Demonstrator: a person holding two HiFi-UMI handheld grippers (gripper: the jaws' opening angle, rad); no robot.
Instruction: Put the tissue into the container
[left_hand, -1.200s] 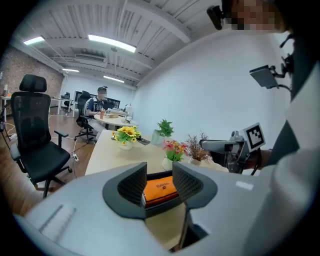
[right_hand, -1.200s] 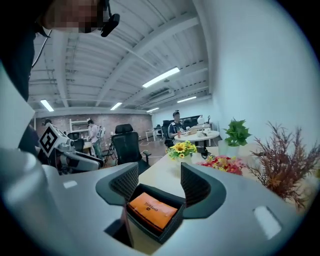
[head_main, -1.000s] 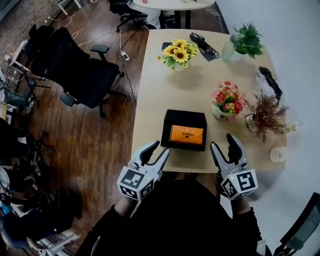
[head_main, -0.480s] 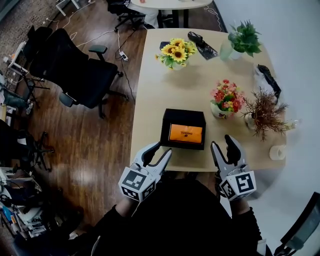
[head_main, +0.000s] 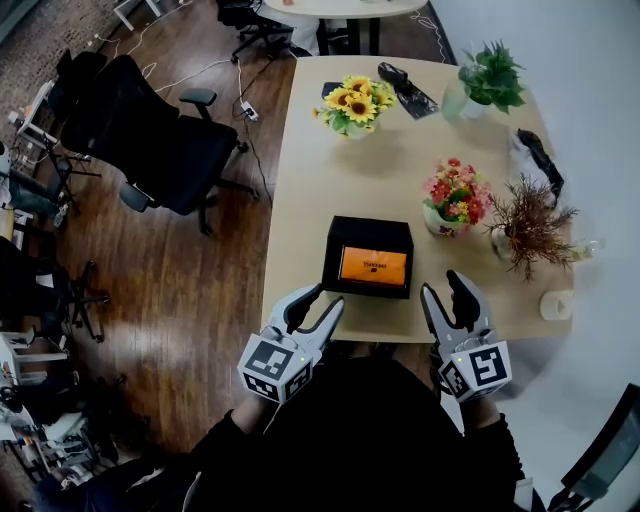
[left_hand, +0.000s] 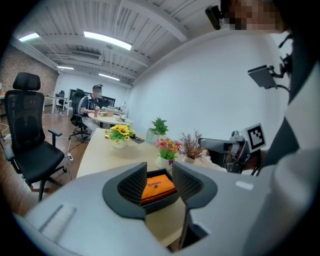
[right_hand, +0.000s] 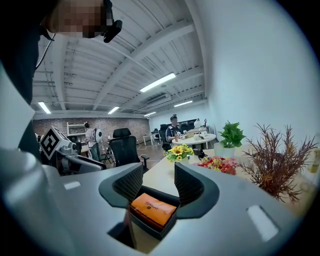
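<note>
A black open-topped container (head_main: 368, 228) stands near the front edge of the light wooden table (head_main: 310, 180). An orange tissue pack (head_main: 374, 267) lies flat inside it, also seen in the left gripper view (left_hand: 157, 186) and the right gripper view (right_hand: 152, 210). My left gripper (head_main: 320, 298) hangs at the table's front edge, left of the container, open and empty. My right gripper (head_main: 443, 286) hovers to the container's right, its jaws closing with nothing between them. Neither gripper touches the container.
A sunflower vase (head_main: 352, 108), a pink flower pot (head_main: 455, 200), a dried-twig plant (head_main: 530, 230) and a green plant (head_main: 490, 80) stand further back and right. A white cup (head_main: 555, 305) sits at the right corner. A black office chair (head_main: 150, 140) is left of the table.
The right gripper's jaws have narrowed a little. Both grippers have stayed almost in place at the table's front edge.
</note>
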